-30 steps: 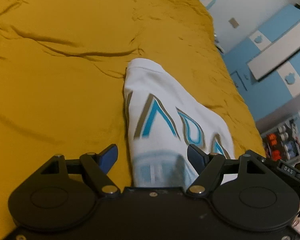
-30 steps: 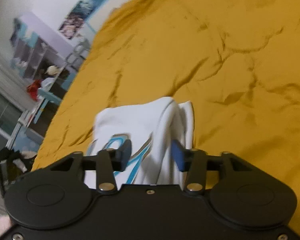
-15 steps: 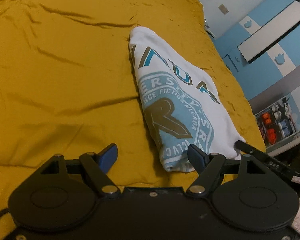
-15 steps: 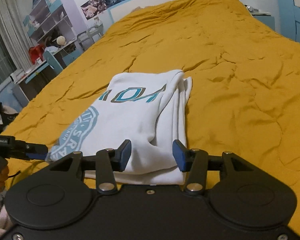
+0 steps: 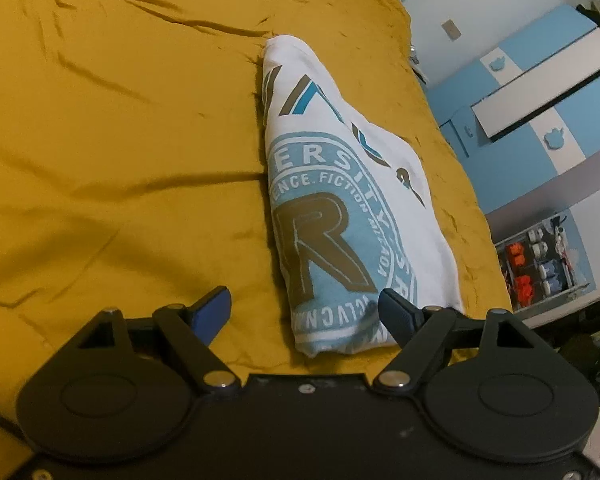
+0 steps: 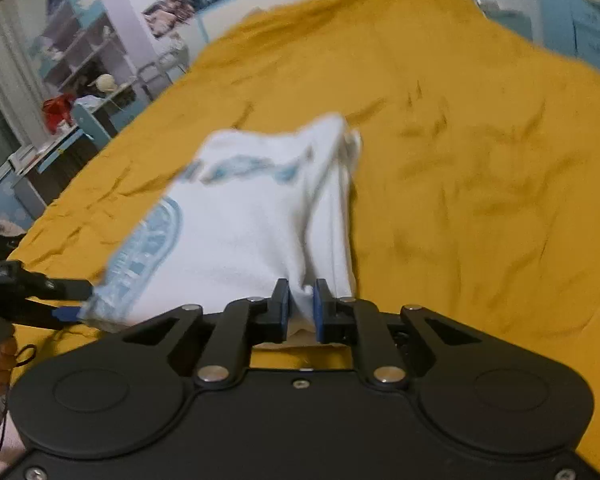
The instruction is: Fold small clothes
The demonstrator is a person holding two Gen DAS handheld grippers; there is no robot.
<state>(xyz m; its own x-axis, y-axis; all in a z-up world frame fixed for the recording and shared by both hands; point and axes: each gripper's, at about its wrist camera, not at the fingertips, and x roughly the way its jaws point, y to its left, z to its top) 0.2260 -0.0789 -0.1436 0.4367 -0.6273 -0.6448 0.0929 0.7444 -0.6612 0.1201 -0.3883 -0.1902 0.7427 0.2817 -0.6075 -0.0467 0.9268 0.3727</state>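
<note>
While the white printed shirt [image 5: 340,184] lies partly folded on the bed [image 5: 120,140], we log more folding due. Right claw [image 6: 301,304] has just closed, pinching its near edge; left claw [image 5: 304,312] spread, empty.

Folded white cotton-like knit shirt [image 5: 340,216] with matt blue and brown print; creased mustard-yellow cloth bedspread [image 5: 120,140], faintly sheened; matt black plastic gripper bodies, the left gripper [image 5: 304,308] and right gripper [image 6: 302,306], with bright metal pivot screws.
</note>
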